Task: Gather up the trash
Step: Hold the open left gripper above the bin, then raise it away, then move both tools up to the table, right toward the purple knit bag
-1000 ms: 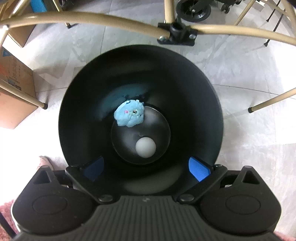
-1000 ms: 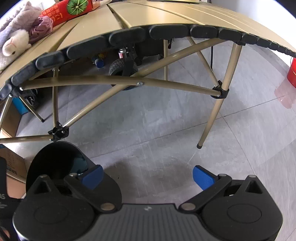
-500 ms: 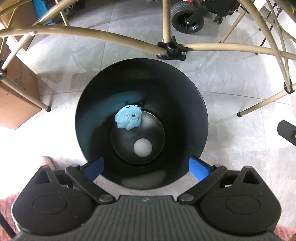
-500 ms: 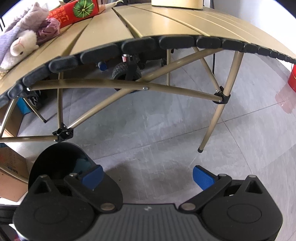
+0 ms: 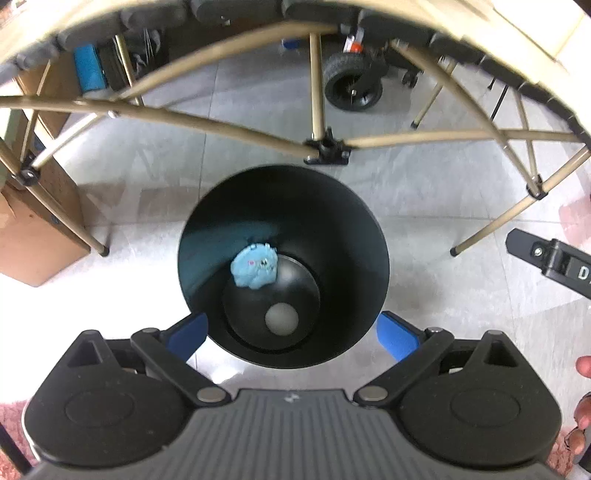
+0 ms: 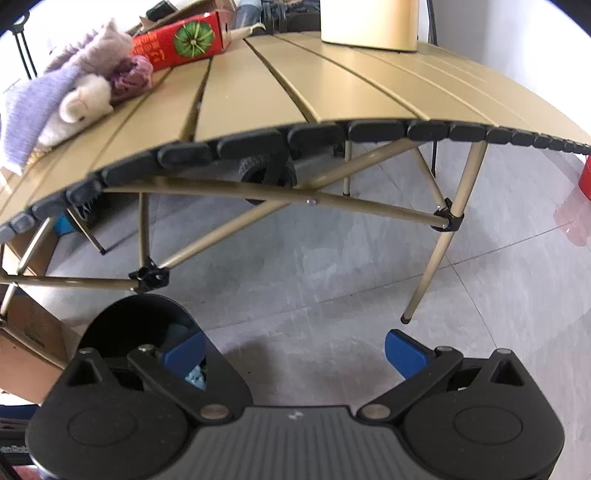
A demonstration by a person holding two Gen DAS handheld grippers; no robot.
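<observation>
A: Left gripper (image 5: pixel 291 338), nearest item: blue fingers (image 5: pixel 186 336) spread wide, nothing between them; it hangs over the mouth of the black bin (image 5: pixel 332 206), looking straight down into it.

B: Bin contents?

A: Blue crumpled item (image 5: pixel 255 266) lies against the inner wall at the edge of the bin floor; pale round ball (image 5: pixel 281 318) sits on the floor, apart from the blue item. Bin stands on the grey tile floor (image 5: pixel 424 192), just in front of the table's black frame joint (image 5: pixel 327 149).

B: Right gripper?

A: Right gripper (image 6: pixel 295 352) also splayed open and empty; it points at bare tile (image 6: pixel 332 295); the bin (image 6: pixel 122 317) shows behind its left finger (image 6: pixel 184 349).

B: Farther out?

A: Folding table (image 6: pixel 332 92) with tan slats and tan legs above; on its far left a pile of plush and cloth (image 6: pixel 74 96); beside that a red carton (image 6: pixel 181 40); a tan box (image 6: pixel 369 22) at the far edge. Cardboard box (image 5: pixel 33 236) on the floor to the left; a black wheel (image 5: pixel 352 86) beyond the table legs.
</observation>
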